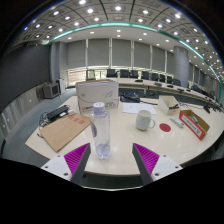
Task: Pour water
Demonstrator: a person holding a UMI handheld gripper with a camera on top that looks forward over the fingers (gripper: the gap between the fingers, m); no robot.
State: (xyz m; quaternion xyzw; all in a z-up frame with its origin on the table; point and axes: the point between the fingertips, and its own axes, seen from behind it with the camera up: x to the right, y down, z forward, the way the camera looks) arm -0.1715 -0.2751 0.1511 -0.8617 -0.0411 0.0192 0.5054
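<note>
A clear water bottle (101, 130) stands upright on the pale table (120, 140), just ahead of the gripper (112, 158) and nearer its left finger; it rests on its own base. The jaws are spread wide with nothing held — both purple pads (77, 156) face an unoccupied gap. Beyond the bottle, a white cup (145, 120) sits toward the right, a brown envelope (64, 131) lies to the left, a red-and-white box (194, 123) further right, and a monitor (97, 94) stands behind.
</note>
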